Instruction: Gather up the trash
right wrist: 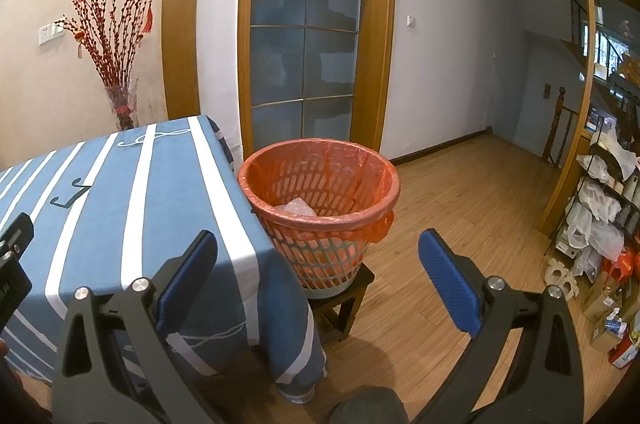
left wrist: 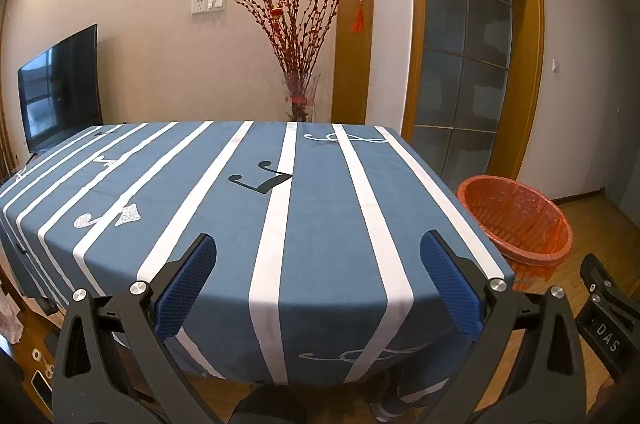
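Observation:
A waste basket (right wrist: pixel 320 191) lined with an orange bag stands on a low wooden stool (right wrist: pixel 344 300) at the table's right corner; crumpled clear plastic (right wrist: pixel 296 208) lies inside it. In the left wrist view the basket (left wrist: pixel 516 220) shows past the table's right edge. My left gripper (left wrist: pixel 318 260) hangs open over the near edge of the blue striped tablecloth (left wrist: pixel 240 207), nothing between its blue pads. My right gripper (right wrist: pixel 318 260) is open too, held in front of the basket and a little short of it. No loose trash shows on the cloth.
A glass vase of red branches (left wrist: pixel 298 63) stands behind the table, a television (left wrist: pixel 60 83) at far left. A glazed door (right wrist: pixel 304 43) is behind the basket. Wooden floor (right wrist: pixel 460 216) spreads to the right, up to a cluttered shelf rack (right wrist: pixel 604 207).

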Demonstrator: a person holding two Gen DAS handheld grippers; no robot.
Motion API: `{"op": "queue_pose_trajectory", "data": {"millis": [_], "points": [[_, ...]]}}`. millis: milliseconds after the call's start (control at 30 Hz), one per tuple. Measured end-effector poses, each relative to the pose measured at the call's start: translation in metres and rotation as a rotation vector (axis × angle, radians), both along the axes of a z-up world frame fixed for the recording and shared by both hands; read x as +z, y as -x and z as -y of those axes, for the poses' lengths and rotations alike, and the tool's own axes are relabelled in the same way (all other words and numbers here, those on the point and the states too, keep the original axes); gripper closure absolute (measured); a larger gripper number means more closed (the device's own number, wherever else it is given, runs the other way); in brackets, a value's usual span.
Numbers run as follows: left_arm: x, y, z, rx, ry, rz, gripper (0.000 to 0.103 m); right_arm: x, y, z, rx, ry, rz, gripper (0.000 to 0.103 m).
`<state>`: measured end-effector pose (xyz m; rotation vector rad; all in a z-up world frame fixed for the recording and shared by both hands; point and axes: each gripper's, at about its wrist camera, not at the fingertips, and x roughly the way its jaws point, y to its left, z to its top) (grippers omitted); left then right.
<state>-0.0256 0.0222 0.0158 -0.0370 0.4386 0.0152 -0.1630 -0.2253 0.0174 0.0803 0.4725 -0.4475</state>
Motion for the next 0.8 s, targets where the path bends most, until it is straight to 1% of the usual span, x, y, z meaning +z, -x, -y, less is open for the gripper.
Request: {"op": "queue_pose_trajectory", "data": {"millis": [800], "points": [[-0.0025,0.0007,0.0006,0.001,0.004,-0.010,0.003,0.0000,0.0001,0.0005,0.000,-0.001,0.000,0.005]]}}
